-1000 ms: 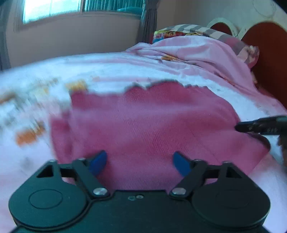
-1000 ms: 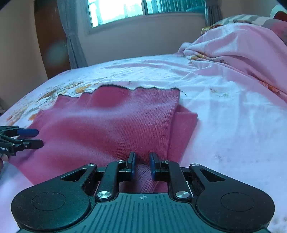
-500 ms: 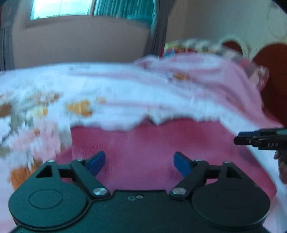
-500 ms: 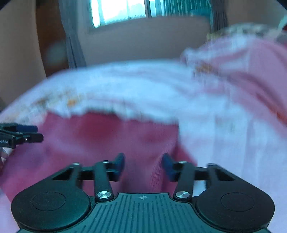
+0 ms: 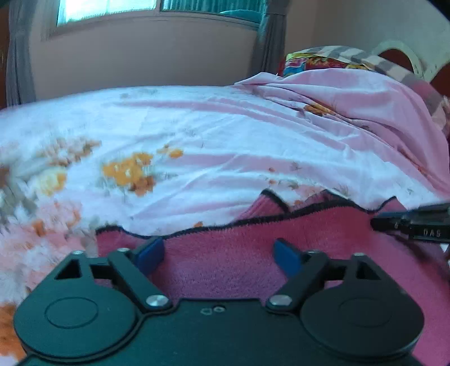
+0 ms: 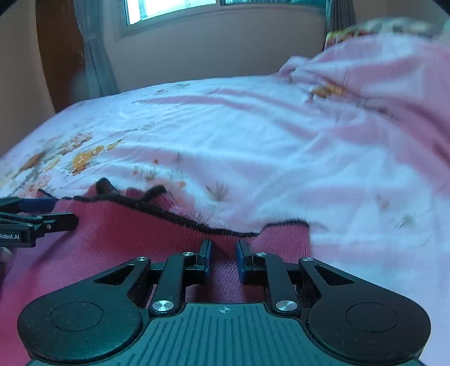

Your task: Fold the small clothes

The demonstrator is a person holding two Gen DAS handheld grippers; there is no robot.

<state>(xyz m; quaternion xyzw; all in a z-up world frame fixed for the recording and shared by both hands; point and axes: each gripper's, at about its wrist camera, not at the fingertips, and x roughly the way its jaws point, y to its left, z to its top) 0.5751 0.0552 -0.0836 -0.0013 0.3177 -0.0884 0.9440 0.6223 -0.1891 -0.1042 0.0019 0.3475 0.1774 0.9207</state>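
Note:
A dark pink knit garment (image 5: 323, 231) with a black wavy hem lies flat on the bed, and a second hem layer peeks out behind the first. My left gripper (image 5: 219, 247) hovers over it with its jaws wide open, blue fingertips just short of the hem and nothing pinched. My right gripper (image 6: 223, 247) is over the garment (image 6: 112, 239) near its right edge. Its jaws are closing to a narrow gap with pink cloth showing in it, and the pads are not seen pressing. Each gripper appears in the other's view: the right gripper (image 5: 377, 222) and the left gripper (image 6: 64, 211).
The pale floral bedsheet (image 5: 197, 135) stretches beyond the hem. A heaped pink blanket (image 5: 351, 101) and patterned pillows (image 5: 317, 59) lie at the far right by a headboard. A wall with a window (image 6: 168, 11) and grey curtains stands behind the bed.
Both grippers have travelled forward over the garment, so its black hem now sits just past their fingertips. The right jaws widened, then narrowed again. The left jaws stayed wide.

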